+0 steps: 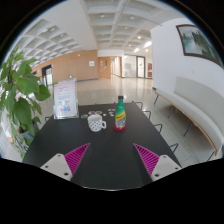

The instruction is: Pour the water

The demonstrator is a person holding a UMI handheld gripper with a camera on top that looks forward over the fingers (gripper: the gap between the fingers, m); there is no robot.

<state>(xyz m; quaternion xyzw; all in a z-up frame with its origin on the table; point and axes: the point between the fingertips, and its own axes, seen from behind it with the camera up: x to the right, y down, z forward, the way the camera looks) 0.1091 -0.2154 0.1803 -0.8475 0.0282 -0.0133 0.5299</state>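
Note:
A green bottle (120, 114) with a red cap and a red-yellow label stands upright near the far end of the dark table (110, 160). A white mug (96, 123) with dark spots stands just left of it, handle to the left. My gripper (112, 157) is open and empty, its two magenta pads (77, 155) spread wide over the near part of the table. Both bottle and mug stand well beyond the fingers, roughly between their lines.
A framed sign (65, 98) stands at the table's far left. A leafy plant (18, 95) is to the left. Chairs (158, 126) line the table's right side, and a white bench (190, 105) runs along the right wall.

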